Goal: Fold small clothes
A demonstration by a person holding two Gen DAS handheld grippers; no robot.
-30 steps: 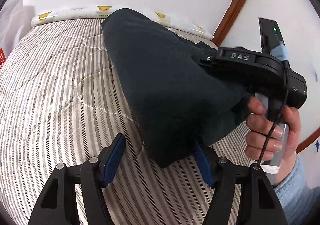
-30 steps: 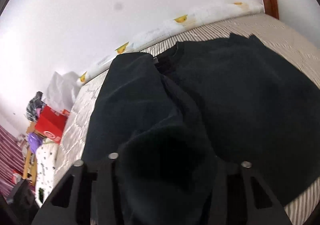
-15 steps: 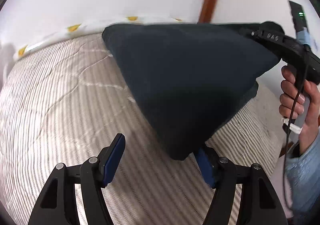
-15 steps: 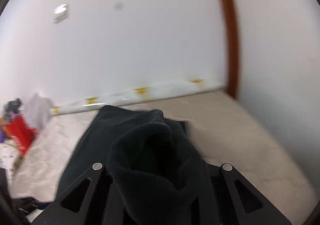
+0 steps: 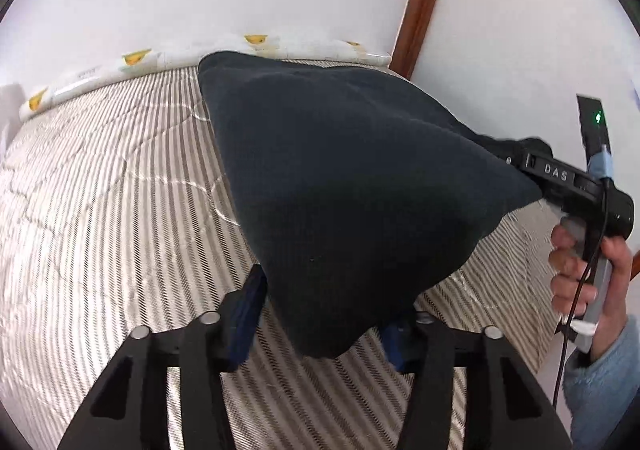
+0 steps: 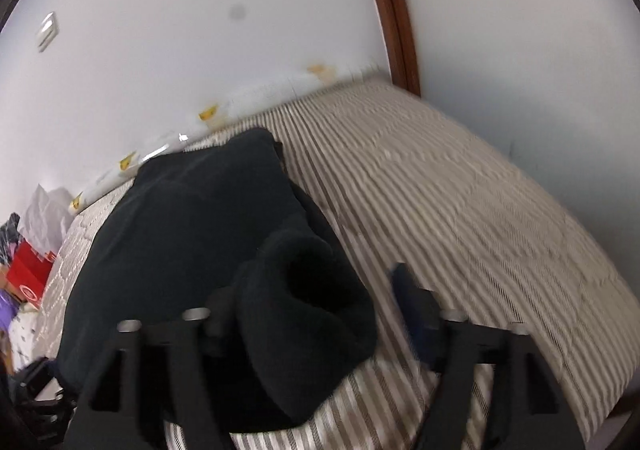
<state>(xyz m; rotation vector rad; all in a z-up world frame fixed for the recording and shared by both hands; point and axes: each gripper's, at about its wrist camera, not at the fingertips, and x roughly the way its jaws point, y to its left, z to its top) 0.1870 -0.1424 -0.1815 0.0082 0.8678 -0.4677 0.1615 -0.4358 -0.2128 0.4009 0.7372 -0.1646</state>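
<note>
A dark navy garment (image 5: 340, 190) stands up like a tent over the striped bed (image 5: 100, 210). Its lower corner hangs between the blue pads (image 5: 248, 310) of my left gripper (image 5: 320, 330), whose jaws are closing around it with a gap still showing on the left side. In the left wrist view the right gripper's front end is hidden under the cloth; a hand (image 5: 580, 262) holds its handle. My right gripper (image 6: 316, 298) is opening: a bunch of the garment (image 6: 304, 302) rests against its left finger, and its right pad (image 6: 412, 302) stands free over the bed (image 6: 480, 210).
White walls with a brown wood trim (image 5: 420, 2) stand behind the bed. A white roll with yellow prints (image 5: 256, 44) lies along the bed's far edge. A red box (image 6: 28, 278) and bags sit beyond the bed's left side. The bed's edge falls away at lower right.
The right gripper's jaws were clamped on the bunched cloth and now stand wide apart, with the cloth loose. The left gripper's pads have drawn in around the hanging corner. Both views have swung sideways.
</note>
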